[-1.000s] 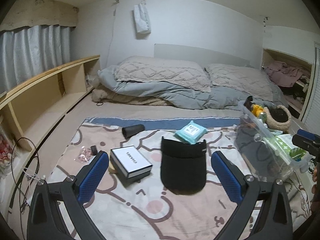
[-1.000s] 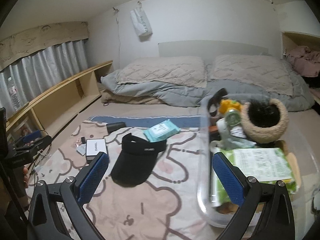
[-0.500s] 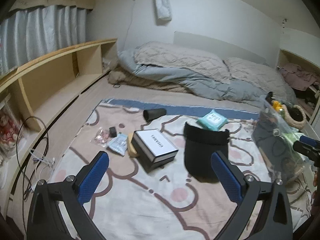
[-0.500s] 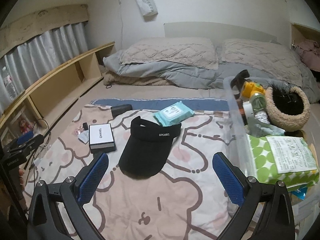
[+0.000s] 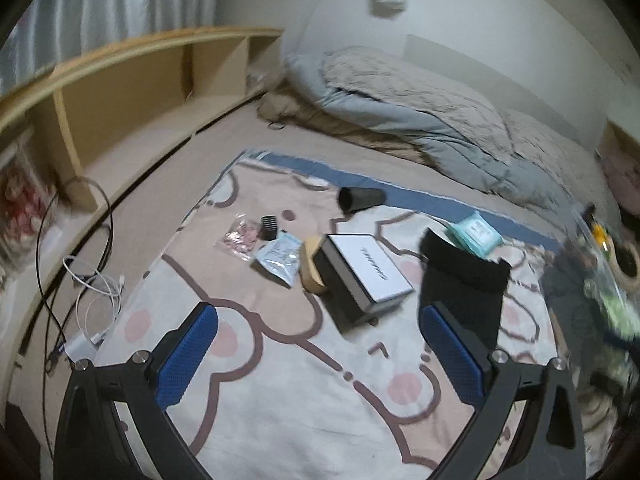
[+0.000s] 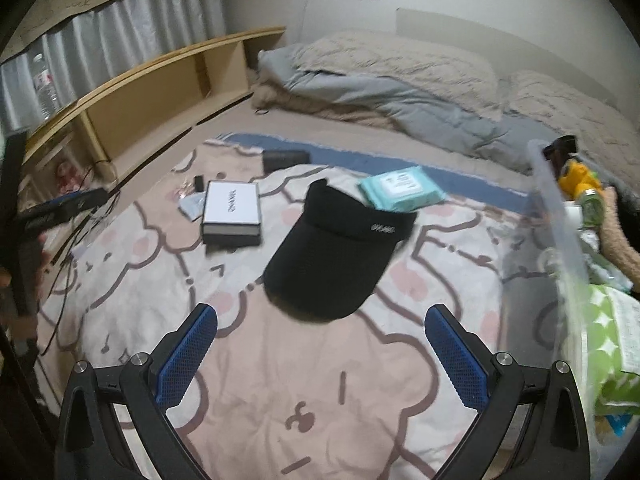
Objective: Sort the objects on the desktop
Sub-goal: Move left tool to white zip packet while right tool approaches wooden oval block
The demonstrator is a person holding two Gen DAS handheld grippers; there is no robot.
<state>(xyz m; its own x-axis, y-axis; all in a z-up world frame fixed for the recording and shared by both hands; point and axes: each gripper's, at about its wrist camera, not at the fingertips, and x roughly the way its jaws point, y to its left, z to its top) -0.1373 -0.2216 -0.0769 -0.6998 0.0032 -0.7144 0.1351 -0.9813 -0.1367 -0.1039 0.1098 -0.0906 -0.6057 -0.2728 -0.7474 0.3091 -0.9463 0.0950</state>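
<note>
A black-and-white box [image 5: 366, 272] [image 6: 231, 208] lies on the patterned blanket [image 5: 280, 400] with a black visor cap [image 5: 464, 280] [image 6: 340, 256] to its right. Behind the cap is a teal wipes pack [image 5: 474, 234] [image 6: 400, 188]. A black cylinder [image 5: 360, 199], a blue sachet [image 5: 278, 256], a small black item [image 5: 268, 227] and a pink packet [image 5: 240, 234] lie left of the box. My left gripper [image 5: 320, 354] hangs open above the blanket, short of the box. My right gripper [image 6: 322, 354] is open, just short of the cap's brim.
A clear plastic bin [image 6: 560, 248] with several items stands at the right. White and black cables [image 5: 96, 288] trail off the blanket's left edge. A wooden shelf [image 5: 120, 92] runs along the left wall; pillows and a duvet [image 5: 420, 120] lie behind.
Both grippers have swung left and dipped toward the blanket. The box and small items now sit nearer the centre of the left view; the cap is closer in the right view.
</note>
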